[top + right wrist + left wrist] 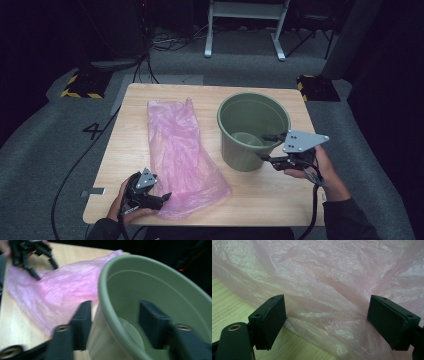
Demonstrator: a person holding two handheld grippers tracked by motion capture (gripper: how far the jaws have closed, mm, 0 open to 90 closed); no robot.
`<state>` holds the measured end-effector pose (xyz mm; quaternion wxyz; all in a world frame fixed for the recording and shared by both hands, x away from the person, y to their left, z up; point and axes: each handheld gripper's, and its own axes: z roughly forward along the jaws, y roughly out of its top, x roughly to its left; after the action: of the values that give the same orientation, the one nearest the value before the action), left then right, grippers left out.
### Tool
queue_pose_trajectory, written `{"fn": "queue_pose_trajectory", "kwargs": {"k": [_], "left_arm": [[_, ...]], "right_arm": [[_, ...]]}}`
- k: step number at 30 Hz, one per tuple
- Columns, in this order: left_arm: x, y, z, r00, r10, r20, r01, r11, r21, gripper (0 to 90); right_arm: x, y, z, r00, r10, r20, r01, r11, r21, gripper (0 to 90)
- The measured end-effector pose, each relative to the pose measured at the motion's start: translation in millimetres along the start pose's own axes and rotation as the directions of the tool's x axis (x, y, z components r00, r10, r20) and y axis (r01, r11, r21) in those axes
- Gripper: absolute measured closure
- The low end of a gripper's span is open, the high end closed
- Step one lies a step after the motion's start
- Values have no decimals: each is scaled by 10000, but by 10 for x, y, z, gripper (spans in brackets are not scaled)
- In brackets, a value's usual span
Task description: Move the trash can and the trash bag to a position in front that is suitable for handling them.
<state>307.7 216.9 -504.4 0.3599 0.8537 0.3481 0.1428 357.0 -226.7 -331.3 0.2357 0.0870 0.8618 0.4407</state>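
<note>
Though upright, green bucket hollow.

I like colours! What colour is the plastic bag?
Pink, see-through plastic bag; clearest in the high view.

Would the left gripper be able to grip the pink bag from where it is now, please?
Probably yes: the left gripper is open, the pink bag lies crumpled right before its fingers, with nothing between.
</note>
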Motion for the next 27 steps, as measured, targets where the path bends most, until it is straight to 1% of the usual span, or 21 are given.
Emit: {"fn": "queue_pose_trajectory", "kwargs": {"k": [1, 2, 3, 4, 5, 7, 8, 10, 12, 13, 14, 15, 16, 17, 19, 21, 22, 23, 25, 26, 27], "left_arm": [[-15, 7, 8, 10000, 57, -6, -57, 10000, -24, 150], [-15, 7, 8, 10000, 57, -6, -57, 10000, -24, 150], [-45, 16, 18, 10000, 26, 53, -26, 10000, -1, 150], [-45, 16, 18, 10000, 26, 53, -26, 10000, -1, 150], [-57, 23, 24, 10000, 58, 35, -58, 10000, -6, 150], [-95, 42, 42, 9999, 107, 57, -107, 9999, -3, 148], [-95, 42, 42, 9999, 107, 57, -107, 9999, -3, 149], [-120, 52, 56, 10000, 58, 74, -57, 10000, -21, 148], [-142, 67, 69, 9999, 119, 63, -119, 9999, -13, 147], [-170, 83, 85, 10000, 72, 63, -72, 10000, 9, 147], [-170, 83, 85, 10000, 72, 63, -72, 10000, 9, 147], [-186, 97, 99, 10000, 70, 61, -70, 10000, 16, 147], [-186, 97, 99, 10000, 70, 61, -70, 10000, 16, 146], [-202, 113, 115, 10000, 58, 35, -58, 10000, 16, 146], [-216, 129, 133, 10000, 29, 45, -29, 10000, 11, 144], [-225, 147, 149, 10000, 72, 49, -72, 10000, 21, 144], [-225, 147, 149, 10000, 72, 49, -72, 10000, 21, 144], [-234, 163, 165, 10000, 82, 57, -82, 10000, 28, 144], [-249, 183, 186, 9999, 79, 67, -79, 10000, 14, 144], [-253, 192, 195, 9999, 105, 67, -105, 9999, 17, 144], [-263, 203, 206, 9999, 91, 74, -91, 10000, 17, 144]], "right_arm": [[27, -54, -86, 9994, 190, 289, -181, 9994, -302, 360], [27, -54, -86, 9994, 190, 289, -181, 9994, -302, 360], [64, -132, -183, 9963, 408, 752, -359, 9972, -659, 321], [64, -132, -183, 9963, 408, 752, -359, 9972, -659, 321], [81, -177, -228, 9937, 582, 954, -503, 9953, -826, 307], [138, -328, -331, 9818, 990, 1619, -828, 9911, -1039, 264], [138, -328, -331, 9818, 990, 1619, -828, 9911, -1039, 264], [185, -455, -370, 9742, 1255, 1876, -1078, 9889, -1020, 253], [235, -577, -361, 9717, 1576, 1759, -1437, 9856, -894, 250], [277, -693, -313, 9705, 1845, 1553, -1736, 9815, -811, 253], [277, -693, -313, 9705, 1845, 1553, -1736, 9815, -811, 253], [298, -819, -209, 9679, 2144, 1309, -2097, 9766, -486, 265], [293, -863, -160, 9652, 2266, 1305, -2237, 9740, -367, 266], [280, -929, -77, 9582, 2562, 1273, -2562, 9665, -168, 274], [241, -1019, 59, 9494, 2911, 1179, -2937, 9559, 51, 277], [194, -1084, 177, 9426, 3057, 1344, -3123, 9495, 302, 276], [194, -1084, 177, 9426, 3057, 1344, -3123, 9495, 302, 276], [166, -1108, 222, 9394, 3159, 1333, -3228, 9459, 328, 276], [104, -1140, 306, 9294, 3458, 1291, -3508, 9363, 173, 265], [70, -1148, 344, 9262, 3546, 1280, -3589, 9333, 114, 273], [70, -1148, 344, 9262, 3546, 1280, -3589, 9333, 114, 273]]}}
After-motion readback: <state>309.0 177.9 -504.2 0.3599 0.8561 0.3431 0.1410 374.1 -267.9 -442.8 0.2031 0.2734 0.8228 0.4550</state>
